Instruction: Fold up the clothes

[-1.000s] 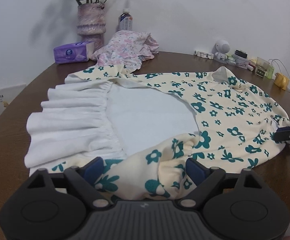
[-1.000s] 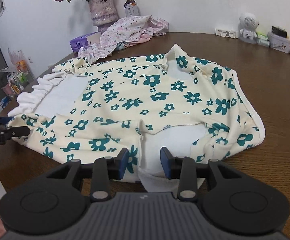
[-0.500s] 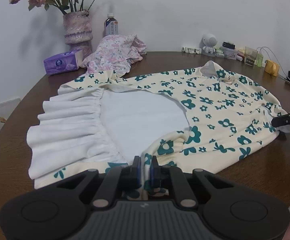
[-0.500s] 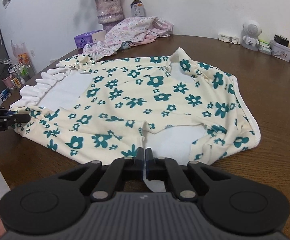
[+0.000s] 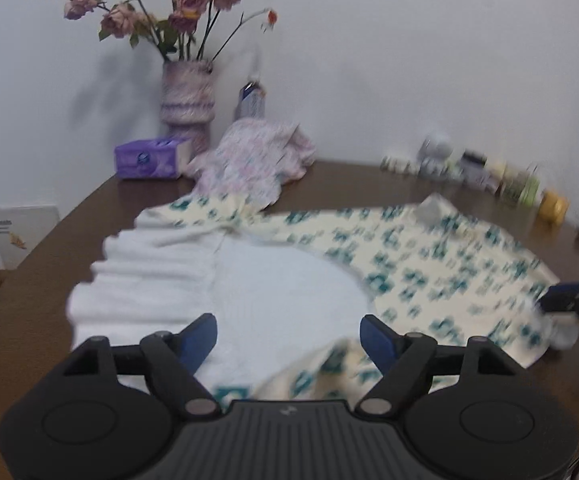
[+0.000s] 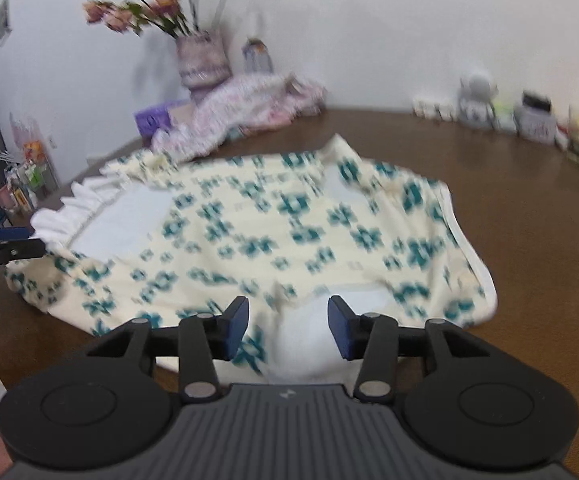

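While both jaws stand apart, the left hand-held gripper (image 5: 287,334) and right hand-held gripper (image 6: 287,326) straddle the floral garment (image 6: 281,232); soft and limp, it seems best pinched at hems.

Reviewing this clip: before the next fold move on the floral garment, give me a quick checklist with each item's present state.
1. Left tool open: ok, its jaws stand wide apart over the white lining.
2. Right tool open: ok, jaws apart at the near hem.
3. Floral garment held by either tool: not ok, neither is closed on fabric.
4. Garment fully on the table: ok, no edge visibly hangs off.
5. Fold path free of the pink floral clothing pile: not ok, it touches the garment's far corner.
6. Image sharpness for aiming a grasp: not ok, both views are motion-blurred.
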A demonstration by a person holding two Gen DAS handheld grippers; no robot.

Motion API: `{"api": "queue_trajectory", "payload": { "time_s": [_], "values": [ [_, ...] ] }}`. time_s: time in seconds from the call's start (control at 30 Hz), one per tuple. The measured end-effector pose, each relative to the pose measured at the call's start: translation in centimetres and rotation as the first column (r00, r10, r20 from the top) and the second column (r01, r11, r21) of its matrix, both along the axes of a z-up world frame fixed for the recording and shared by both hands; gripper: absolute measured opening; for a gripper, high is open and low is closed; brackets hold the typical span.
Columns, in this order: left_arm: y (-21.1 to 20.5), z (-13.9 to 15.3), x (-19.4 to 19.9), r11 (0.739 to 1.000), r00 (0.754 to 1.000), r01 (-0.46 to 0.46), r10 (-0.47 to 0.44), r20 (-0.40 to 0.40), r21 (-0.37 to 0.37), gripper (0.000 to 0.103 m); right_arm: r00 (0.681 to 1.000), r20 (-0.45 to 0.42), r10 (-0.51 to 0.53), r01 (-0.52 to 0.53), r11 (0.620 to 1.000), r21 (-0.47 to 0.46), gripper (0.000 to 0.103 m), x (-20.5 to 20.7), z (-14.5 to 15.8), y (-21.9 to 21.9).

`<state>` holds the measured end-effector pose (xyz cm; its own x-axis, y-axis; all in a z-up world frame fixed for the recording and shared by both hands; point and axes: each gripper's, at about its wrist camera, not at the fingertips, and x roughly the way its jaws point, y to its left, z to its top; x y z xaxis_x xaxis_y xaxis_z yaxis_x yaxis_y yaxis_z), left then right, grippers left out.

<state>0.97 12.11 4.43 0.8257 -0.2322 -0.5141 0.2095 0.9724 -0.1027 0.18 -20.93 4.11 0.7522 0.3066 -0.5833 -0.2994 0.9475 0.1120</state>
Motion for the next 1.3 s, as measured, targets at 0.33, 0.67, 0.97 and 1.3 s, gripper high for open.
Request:
{"api": "queue_trajectory", "payload": {
  "time_s": [0.33, 0.67, 0.97, 1.3],
  "values": [
    [-4.0, -3.0, 1.7, 0.994, 0.989, 0.105, -0.102, -0.106, 0.021, 0.021, 0.99, -0.047, 0.135, -0.138, 0.989, -0.05, 0.021, 1.8, -1.3, 5.7],
    [-3.3, -4.2, 2.2, 0.997, 0.99, 0.07, -0.069, -0.126, 0.008, 0.022, 0.996, -0.079, 0.047, -0.052, 0.997, -0.063, 0.019, 2.1, -2.7, 2.6],
    [-4.6, -3.5, 1.9, 0.997, 0.991, 0.076, -0.076, -0.107, -0.011, 0.024, 0.995, -0.044, 0.085, -0.086, 0.996, -0.032, 0.02, 1.3, -1.6, 3.7],
    [-5.5, -4.1, 2.1, 0.994, 0.988, 0.105, -0.106, -0.108, -0.017, 0.023, 0.992, -0.057, 0.113, -0.12, 0.984, -0.13, 0.02, 1.7, -2.7, 6.8]
  ]
}}
